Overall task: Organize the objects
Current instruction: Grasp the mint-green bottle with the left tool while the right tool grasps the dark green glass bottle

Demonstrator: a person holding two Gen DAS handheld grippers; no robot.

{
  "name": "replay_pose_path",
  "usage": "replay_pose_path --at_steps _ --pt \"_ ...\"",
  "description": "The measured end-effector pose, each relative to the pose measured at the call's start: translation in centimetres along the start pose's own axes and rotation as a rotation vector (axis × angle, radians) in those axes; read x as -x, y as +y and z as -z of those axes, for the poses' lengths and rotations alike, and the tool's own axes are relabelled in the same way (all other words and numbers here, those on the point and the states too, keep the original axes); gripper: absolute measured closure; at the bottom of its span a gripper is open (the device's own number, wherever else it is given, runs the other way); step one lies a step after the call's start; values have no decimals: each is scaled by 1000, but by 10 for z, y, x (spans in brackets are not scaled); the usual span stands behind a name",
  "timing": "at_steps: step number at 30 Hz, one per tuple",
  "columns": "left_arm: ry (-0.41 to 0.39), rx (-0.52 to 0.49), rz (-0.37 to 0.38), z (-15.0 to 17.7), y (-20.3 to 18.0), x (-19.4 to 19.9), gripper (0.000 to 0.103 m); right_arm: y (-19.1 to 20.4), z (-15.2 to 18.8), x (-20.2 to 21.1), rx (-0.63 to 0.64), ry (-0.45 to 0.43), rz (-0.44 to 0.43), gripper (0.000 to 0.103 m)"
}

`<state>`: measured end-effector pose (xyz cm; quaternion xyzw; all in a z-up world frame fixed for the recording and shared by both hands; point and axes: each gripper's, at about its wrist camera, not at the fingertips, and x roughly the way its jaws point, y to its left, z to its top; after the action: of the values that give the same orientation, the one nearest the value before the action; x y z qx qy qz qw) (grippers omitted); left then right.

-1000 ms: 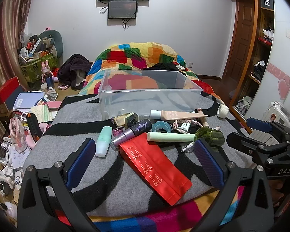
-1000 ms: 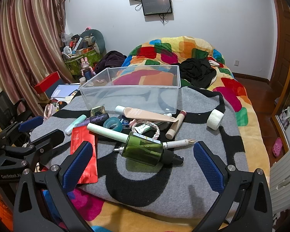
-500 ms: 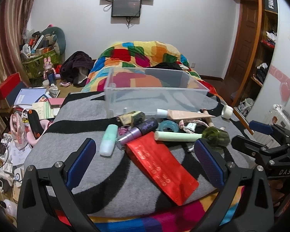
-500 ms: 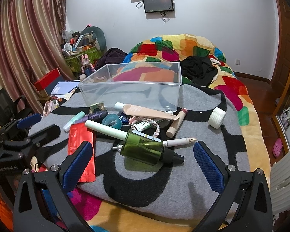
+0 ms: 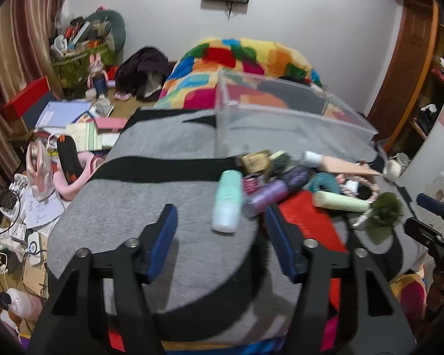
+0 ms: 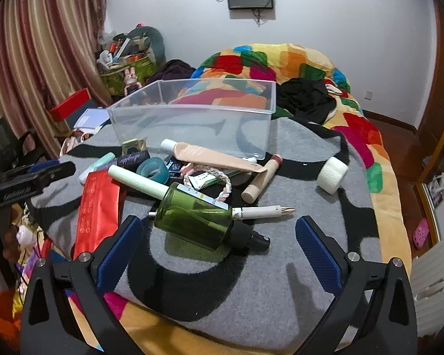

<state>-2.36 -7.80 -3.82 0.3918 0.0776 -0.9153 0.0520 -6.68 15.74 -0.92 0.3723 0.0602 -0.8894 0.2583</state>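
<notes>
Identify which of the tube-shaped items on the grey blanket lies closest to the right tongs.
The dark green glass bottle with the black cap, lying on its side just ahead of the open right tongs. The pale green tube and beige tube lie farther back.

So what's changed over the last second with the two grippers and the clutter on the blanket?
The left gripper has swung left toward the mint bottle, and its jaws have just been closing, with nothing between them yet. The right gripper eased closer to the green bottle, jaws wide. Nothing was grasped; the clutter and the empty clear bin stayed put.
</notes>
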Motion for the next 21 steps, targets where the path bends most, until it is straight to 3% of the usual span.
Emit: replay_pose_path --at_steps 4,11,17,20,21 --pt "61 -23 -28 -3 5 -20 51 1 -3 -11 33 24 -8 13" --pt "113 -79 -51 -8 0 -42 51 4 -4 -25 77 54 -36 22" --pt "127 -112 -56 -17 -6 -56 51 8 -4 -31 101 74 -58 47" --pt "123 -116 -38 -21 -7 -60 60 6 -3 -31 92 75 -62 53" --pt "118 -115 -36 -22 -8 -61 68 5 -3 -31 86 75 -69 55"
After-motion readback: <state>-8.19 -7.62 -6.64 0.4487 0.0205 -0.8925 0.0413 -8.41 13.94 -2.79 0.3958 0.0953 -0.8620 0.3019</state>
